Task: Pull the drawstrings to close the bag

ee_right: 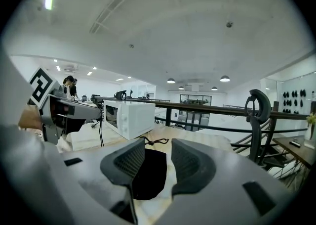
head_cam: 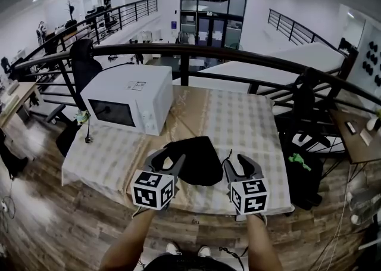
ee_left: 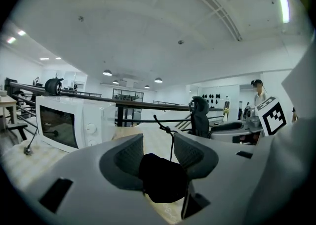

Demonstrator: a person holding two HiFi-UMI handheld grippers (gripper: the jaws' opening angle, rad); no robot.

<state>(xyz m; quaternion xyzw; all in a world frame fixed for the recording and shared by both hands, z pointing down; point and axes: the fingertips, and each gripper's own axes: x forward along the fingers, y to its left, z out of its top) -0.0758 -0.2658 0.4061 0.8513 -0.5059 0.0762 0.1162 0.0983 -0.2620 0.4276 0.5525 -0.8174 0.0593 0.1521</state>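
The table (head_cam: 238, 121), under a checked cloth, stands against a dark railing (head_cam: 238, 55) along its far edge. The microwave (head_cam: 128, 106) sits at the table's far left with its door shut, and a cable hangs at its left side. The cloth to its right is bare back to the railing.

The black bag (head_cam: 193, 159) lies slumped near the table's near edge, about midway across and well apart from the microwave. Nothing of its inside shows, and I cannot tell whether its mouth is drawn. One cord (ee_right: 153, 141) lies on the cloth just past the bag.

Both forearms reach in from the bottom of the head view, each gripper pointing slightly down across the near edge, flanking the bag. The left gripper (head_cam: 166, 161) has its jaws wide apart and grips nothing. In its own view the bag (ee_left: 163, 179) shows below the gap, and a knotted cord (ee_left: 172, 142) crosses close beside one pad (ee_left: 190, 152). Whether they touch I cannot tell. The right gripper (head_cam: 238, 165) is equally spread and empty, with the bag (ee_right: 148, 174) seen through its gap.
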